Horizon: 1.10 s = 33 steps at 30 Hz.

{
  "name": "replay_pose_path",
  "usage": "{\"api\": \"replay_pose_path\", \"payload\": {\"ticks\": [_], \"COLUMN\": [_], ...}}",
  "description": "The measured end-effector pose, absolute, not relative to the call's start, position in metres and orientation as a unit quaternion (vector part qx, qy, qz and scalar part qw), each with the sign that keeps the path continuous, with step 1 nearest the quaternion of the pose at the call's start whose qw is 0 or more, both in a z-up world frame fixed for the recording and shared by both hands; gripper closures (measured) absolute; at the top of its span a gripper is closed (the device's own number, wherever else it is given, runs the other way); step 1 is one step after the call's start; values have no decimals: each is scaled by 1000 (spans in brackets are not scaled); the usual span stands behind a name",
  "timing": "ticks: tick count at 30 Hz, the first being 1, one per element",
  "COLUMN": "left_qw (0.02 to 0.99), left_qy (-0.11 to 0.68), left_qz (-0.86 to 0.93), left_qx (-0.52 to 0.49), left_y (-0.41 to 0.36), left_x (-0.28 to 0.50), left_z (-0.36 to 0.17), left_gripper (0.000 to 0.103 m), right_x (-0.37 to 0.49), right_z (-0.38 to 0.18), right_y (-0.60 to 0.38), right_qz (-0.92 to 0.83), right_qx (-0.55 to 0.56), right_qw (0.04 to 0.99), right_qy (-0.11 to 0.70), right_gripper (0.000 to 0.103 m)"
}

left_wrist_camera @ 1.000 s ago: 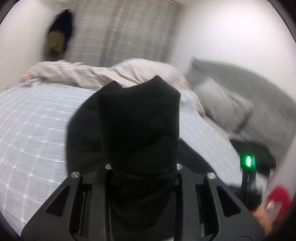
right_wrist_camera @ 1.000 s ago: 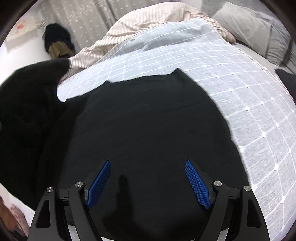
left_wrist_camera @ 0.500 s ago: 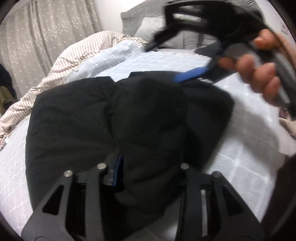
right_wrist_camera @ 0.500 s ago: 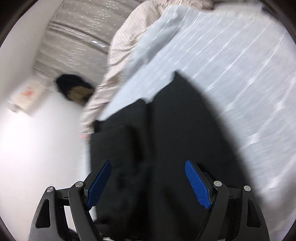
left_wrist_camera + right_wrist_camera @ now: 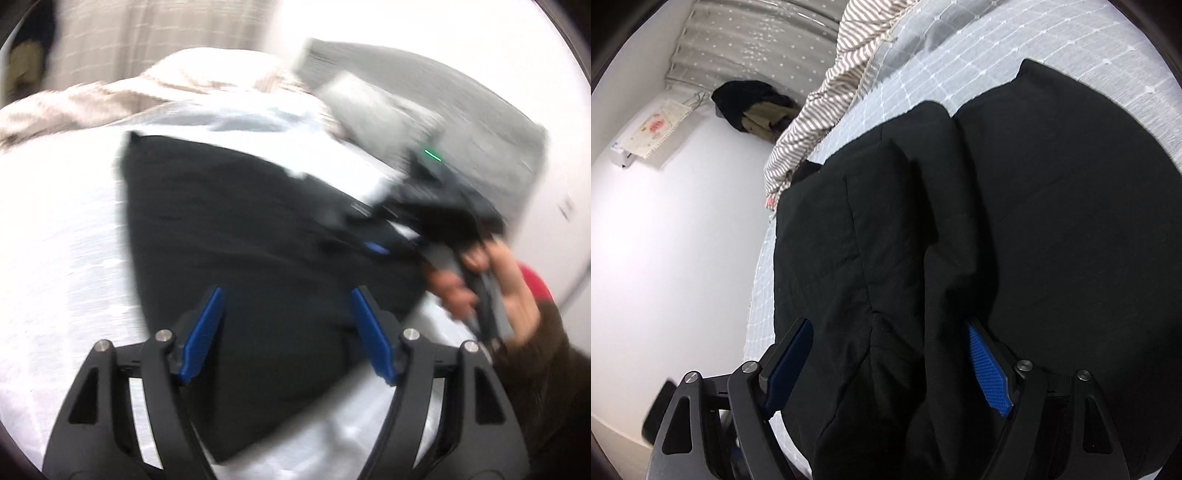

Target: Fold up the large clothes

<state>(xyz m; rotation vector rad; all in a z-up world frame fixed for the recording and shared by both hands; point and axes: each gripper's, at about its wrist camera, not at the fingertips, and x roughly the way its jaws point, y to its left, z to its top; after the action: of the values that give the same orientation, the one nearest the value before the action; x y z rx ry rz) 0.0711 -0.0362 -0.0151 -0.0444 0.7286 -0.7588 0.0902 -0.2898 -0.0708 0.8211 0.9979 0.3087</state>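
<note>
A large black garment (image 5: 240,229) lies spread on the bed's pale checked sheet (image 5: 55,240). My left gripper (image 5: 286,291) hovers over its near part. The jaws are opening and the blue pads (image 5: 201,332) grip nothing. A hand (image 5: 509,288) at the right holds my right gripper (image 5: 375,248) at the garment's right side. In the right wrist view the garment (image 5: 1052,203) shows a thick folded ridge running between the fingers of the right gripper (image 5: 886,323). Those jaws are closing, and the right pad's (image 5: 988,373) face is still bare.
A striped duvet (image 5: 849,66) is bunched at the far end of the bed, with a grey pillow (image 5: 369,107) and grey headboard (image 5: 480,122) on the right. Dark clothes (image 5: 750,107) hang by the curtain (image 5: 757,40). The bed's edge (image 5: 761,295) runs beside a white wall.
My left gripper has let go of the black cloth it held and its jaws have spread. My right gripper has come down over a fold of the garment and its jaws have narrowed.
</note>
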Motion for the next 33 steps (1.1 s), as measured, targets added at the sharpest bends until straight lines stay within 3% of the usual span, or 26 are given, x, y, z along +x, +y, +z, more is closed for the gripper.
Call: {"api": "replay_pose_path", "payload": {"ticks": [1,2,6,16,23,25,26,28,29,30,33], "left_qw": [869,871,862,852,831,826,827,825,823,820,815], "left_qy": [351,356,380,387,426,430,431,437,441,447,456], "left_qz": [-348,-335,-309,-324,-331,-337,-335,-331,-330,-330,-328], "left_qx": [-36,-56,-134,-139,-134,-137,-136,-135,-137,-140,-141], "left_y": [-31,-23,-4,-32,-60,-66,-68,-70,-69,-69,-68], "left_x": [79,86,108,116,126,125,125,126,128,130,139], "left_z": [-18,-22,-40,-30,-47,-52,-52,-53,-53,-52,-49], "left_gripper": [31,31,31,31,24,21,18,15,15,15,15], "right_x": [93,93,91,48,28,25,22,18,12,10,10], "right_z": [-70,-69,-50,33,-17,-45,-55,-72,-78,-77,-63], "right_y": [-286,-282,-271,-335,-403,-418,-424,-430,-435,-439,-444], "right_qz": [146,145,149,133,73,66,62,52,42,30,35], "right_qx": [372,359,315,271,309,323,326,335,342,348,346], "right_qw": [790,795,821,885,869,856,853,848,846,842,845], "right_qy": [464,467,453,354,380,397,404,407,408,410,405], "right_gripper": [48,66,79,83,83,80,72,50,33,27,27]}}
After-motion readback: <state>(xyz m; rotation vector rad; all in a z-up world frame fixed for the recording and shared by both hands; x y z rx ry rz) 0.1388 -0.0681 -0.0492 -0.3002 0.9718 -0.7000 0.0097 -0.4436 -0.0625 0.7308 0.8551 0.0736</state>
